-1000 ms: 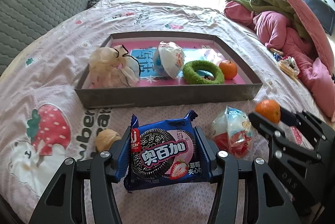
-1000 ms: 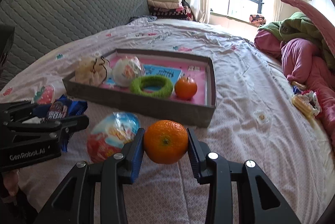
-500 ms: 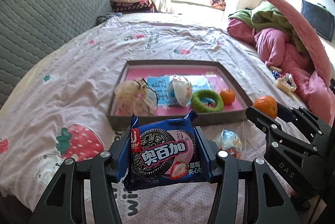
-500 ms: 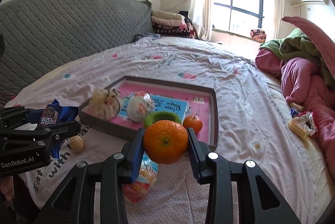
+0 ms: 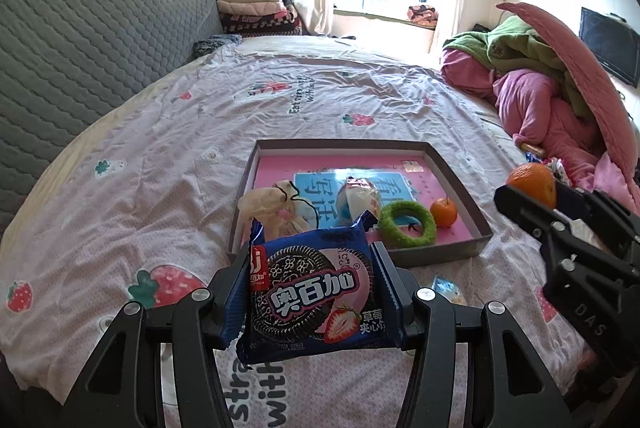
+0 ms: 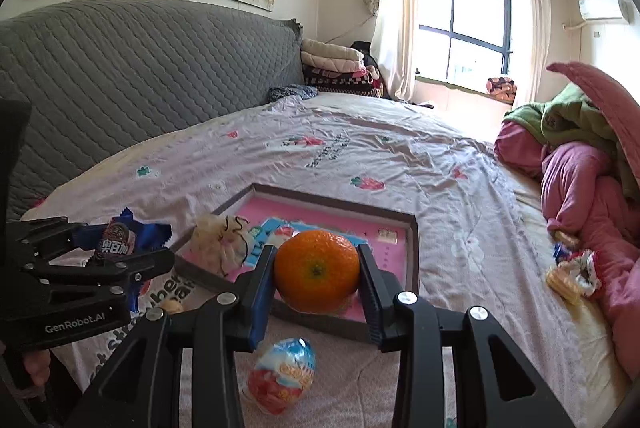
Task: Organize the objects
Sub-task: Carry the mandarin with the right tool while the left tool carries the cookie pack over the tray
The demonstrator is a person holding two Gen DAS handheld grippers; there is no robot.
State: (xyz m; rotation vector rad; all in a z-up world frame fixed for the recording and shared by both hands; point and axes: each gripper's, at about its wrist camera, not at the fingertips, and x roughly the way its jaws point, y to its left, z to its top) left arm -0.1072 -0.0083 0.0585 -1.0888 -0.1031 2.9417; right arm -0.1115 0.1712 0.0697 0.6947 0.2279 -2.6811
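Observation:
My left gripper [image 5: 312, 292] is shut on a blue cookie packet [image 5: 316, 292], held in the air above the bedsheet. My right gripper [image 6: 316, 280] is shut on an orange [image 6: 316, 276], also lifted; it shows at the right of the left wrist view as the right gripper [image 5: 532, 196] with the orange [image 5: 532, 184]. Beyond both lies a grey box tray [image 5: 460, 184] with a pink floor. Inside it are a cream drawstring pouch [image 5: 272, 208], a wrapped snack [image 5: 360, 196], a green ring [image 5: 408, 224] and a small orange [image 5: 443, 212].
A wrapped egg-shaped toy [image 6: 282, 376] lies on the sheet under my right gripper, and a small beige ball [image 6: 172, 306] sits near the tray's front. Piled pink and green bedding [image 5: 560, 100] fills the right side. A grey quilted headboard [image 6: 140, 68] stands at the left.
Both grippers have risen with their loads and tilted up, so the tray and the items on the sheet look smaller and farther. Neither grip has altered.

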